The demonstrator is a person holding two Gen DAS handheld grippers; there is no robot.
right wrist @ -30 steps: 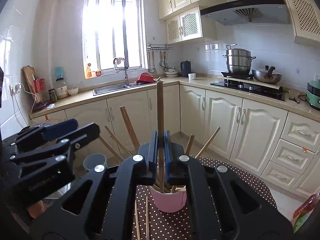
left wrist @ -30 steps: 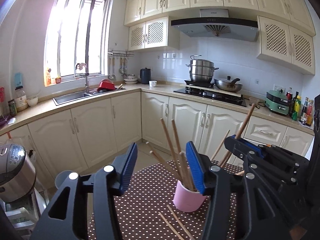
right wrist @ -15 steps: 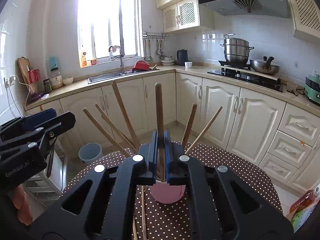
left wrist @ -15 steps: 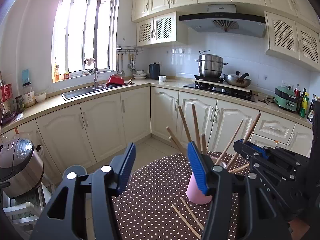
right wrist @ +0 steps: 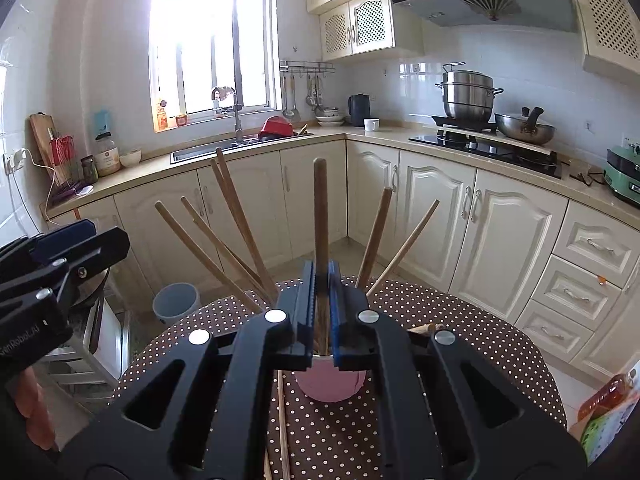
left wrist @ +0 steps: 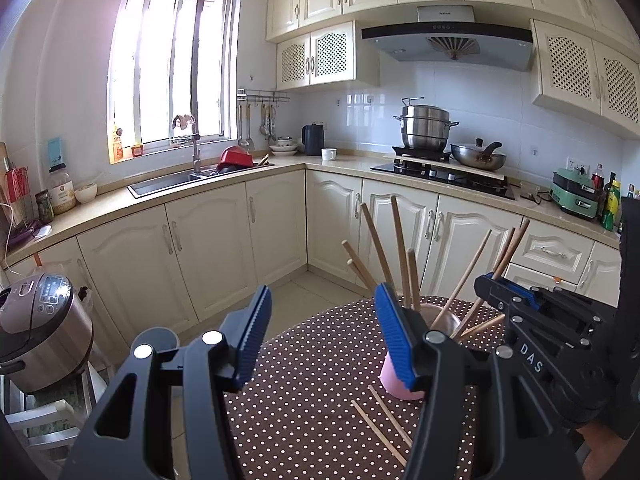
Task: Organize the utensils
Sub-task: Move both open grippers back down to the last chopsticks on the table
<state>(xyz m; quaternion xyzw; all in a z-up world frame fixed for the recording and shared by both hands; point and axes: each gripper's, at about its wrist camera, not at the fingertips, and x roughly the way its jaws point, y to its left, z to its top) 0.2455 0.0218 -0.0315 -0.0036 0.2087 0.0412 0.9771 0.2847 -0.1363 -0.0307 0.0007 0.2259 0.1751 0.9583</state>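
Wooden chopstick [right wrist: 320,216] is pinched upright by the right gripper [right wrist: 322,300], now lowered closer into the pink cup [right wrist: 330,384] among others; the left gripper [left wrist: 320,336] is held spread, empty, beside it.

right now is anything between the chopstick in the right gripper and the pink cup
Nothing visible. The right gripper is shut on the chopstick, upright directly above the pink cup. Its lower end is hidden behind the jaws. The other chopsticks in the cup lean outward, leaving the middle free.
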